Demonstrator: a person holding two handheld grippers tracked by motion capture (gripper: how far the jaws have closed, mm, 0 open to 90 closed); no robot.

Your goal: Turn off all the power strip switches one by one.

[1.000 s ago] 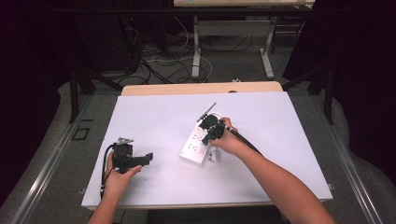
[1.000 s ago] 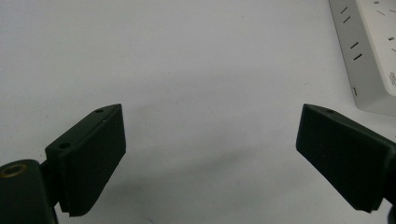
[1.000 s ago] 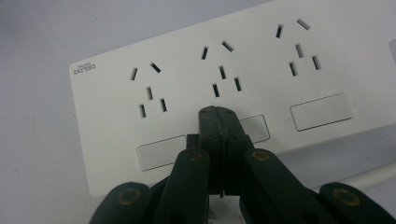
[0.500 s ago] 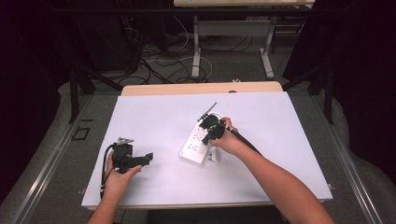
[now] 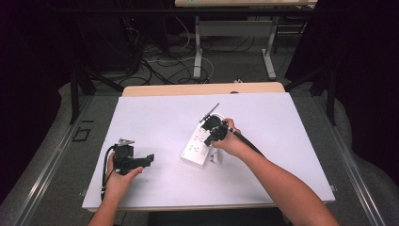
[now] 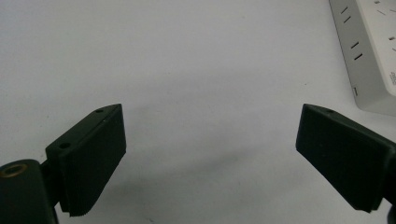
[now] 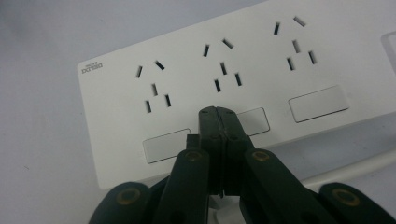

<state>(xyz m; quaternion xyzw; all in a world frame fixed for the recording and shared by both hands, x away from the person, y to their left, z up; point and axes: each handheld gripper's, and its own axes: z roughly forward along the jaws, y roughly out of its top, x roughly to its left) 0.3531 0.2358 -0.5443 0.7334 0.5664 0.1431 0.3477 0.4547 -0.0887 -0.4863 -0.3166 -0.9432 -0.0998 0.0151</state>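
Note:
A white power strip [image 5: 196,147] lies at an angle in the middle of the white table [image 5: 282,122]. My right gripper [image 5: 215,133] is shut with nothing between its jaws. In the right gripper view its closed tips [image 7: 218,113] hover over or touch the power strip [image 7: 224,56] at the row of rocker switches, between the left switch [image 7: 166,145] and the middle one [image 7: 258,119]. My left gripper [image 5: 148,158] rests low over the table at the left, its jaws open and empty [image 6: 210,158]. A corner of the power strip [image 6: 369,51] lies beyond it to the right.
The strip's white cable [image 7: 359,164] runs along its near side by my right hand. A wooden tabletop edge [image 5: 202,89] borders the far side. Cables [image 5: 160,61] and desk legs stand on the floor beyond. Bare table surface lies all around the strip.

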